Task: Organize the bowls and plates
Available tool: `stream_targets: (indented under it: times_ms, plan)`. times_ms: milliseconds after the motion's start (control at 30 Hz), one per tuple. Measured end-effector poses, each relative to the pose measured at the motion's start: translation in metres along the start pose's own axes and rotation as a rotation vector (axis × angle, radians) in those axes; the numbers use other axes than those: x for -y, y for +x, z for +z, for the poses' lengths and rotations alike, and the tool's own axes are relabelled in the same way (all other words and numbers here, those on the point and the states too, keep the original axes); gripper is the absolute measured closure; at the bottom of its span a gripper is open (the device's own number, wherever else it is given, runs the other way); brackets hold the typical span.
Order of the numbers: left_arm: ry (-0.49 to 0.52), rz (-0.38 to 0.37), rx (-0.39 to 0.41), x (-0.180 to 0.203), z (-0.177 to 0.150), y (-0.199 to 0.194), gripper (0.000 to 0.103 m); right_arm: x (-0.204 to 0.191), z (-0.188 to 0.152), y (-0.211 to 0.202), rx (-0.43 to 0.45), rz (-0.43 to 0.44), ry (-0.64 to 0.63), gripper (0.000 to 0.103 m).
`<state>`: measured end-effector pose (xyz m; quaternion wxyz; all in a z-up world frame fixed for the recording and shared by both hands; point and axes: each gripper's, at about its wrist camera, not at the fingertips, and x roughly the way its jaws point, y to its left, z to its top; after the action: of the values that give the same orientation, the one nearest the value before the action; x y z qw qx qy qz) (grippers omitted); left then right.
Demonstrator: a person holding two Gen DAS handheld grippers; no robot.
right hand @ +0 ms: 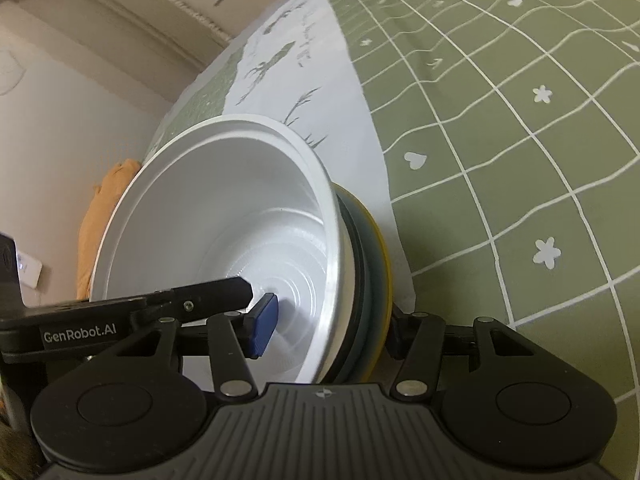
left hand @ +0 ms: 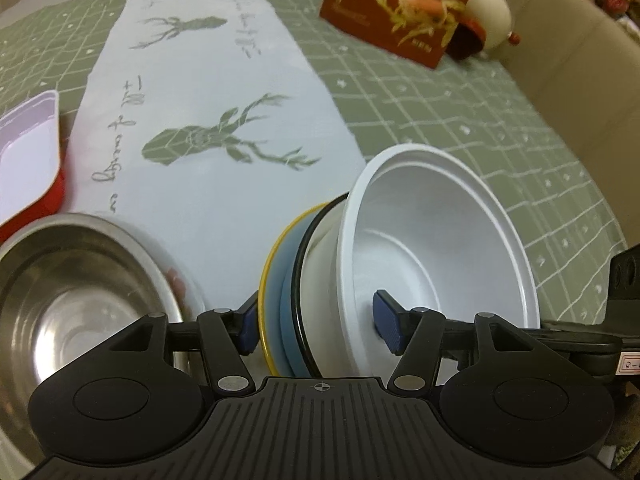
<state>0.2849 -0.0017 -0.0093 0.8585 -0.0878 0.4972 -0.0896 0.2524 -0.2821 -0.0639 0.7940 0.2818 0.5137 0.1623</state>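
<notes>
A nested stack is held tilted on edge above the table: a white plastic bowl [left hand: 436, 240] in a black-rimmed white dish [left hand: 316, 276] in a yellow-rimmed blue plate [left hand: 276, 276]. My left gripper [left hand: 316, 326] is shut on the stack, one blue pad [left hand: 386, 322] inside the white bowl, the other behind the plate. My right gripper [right hand: 328, 328] is shut on the same stack from the other side, its pad [right hand: 264, 326] inside the white bowl [right hand: 224, 232], the plate rim [right hand: 382, 280] behind. A steel bowl [left hand: 76, 292] sits at lower left.
A white and red rectangular container [left hand: 28, 160] lies at the left. A red printed box [left hand: 404, 4] and a cream pot [left hand: 490, 12] stand at the far right of the green checked tablecloth [left hand: 460, 112]. A white deer-print runner [left hand: 208, 112] crosses the table.
</notes>
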Motion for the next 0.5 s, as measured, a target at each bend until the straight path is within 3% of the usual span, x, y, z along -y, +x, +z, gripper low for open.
stream_targets:
  times_ms: [500]
  plan:
    - [-0.076,-0.115,-0.025,-0.030,0.002,0.003,0.044,-0.031,0.007,0.003,-0.040,-0.157,0.016,0.046]
